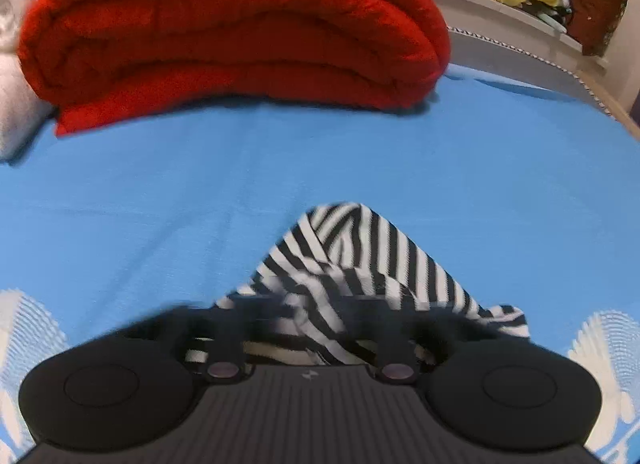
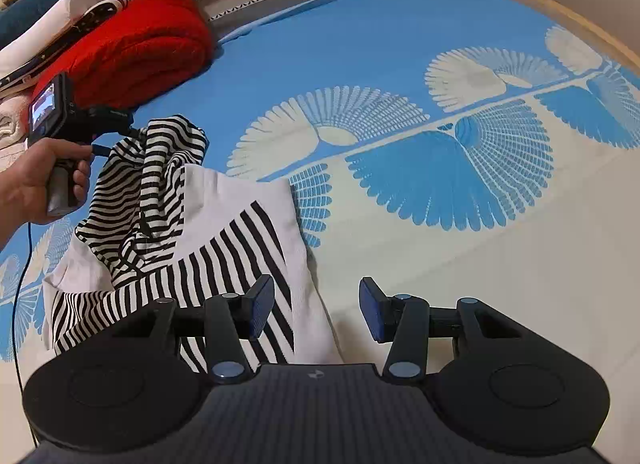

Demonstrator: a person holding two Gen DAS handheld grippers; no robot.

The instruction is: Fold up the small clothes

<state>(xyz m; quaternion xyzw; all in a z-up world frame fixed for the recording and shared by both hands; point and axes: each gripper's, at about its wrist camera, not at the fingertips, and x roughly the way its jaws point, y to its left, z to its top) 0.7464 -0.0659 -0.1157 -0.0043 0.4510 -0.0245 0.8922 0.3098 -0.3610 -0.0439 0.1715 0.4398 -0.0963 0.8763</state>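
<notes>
Beyond the left tongs point(image 1: 308, 328) pinching the striped garment point(image 1: 360, 264), a red blanket point(image 1: 240, 31); right tongs point(image 2: 317, 310) half-spread, empty.

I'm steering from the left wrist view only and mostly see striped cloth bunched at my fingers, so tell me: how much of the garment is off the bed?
Observer: Only one end. The left gripper has a bunch of the striped garment lifted; the rest lies on the blue bedspread.
Operator: Is the right gripper holding anything?
Observer: No. The right gripper is open, its jaws straddling the garment's white edge without pinching it.
Operator: Is the garment striped all over?
Observer: No. A plain white panel lies flat beside the stripes.
Operator: Anything on the red blanket?
Observer: Yes, white and dark items are piled on the red blanket.
</notes>
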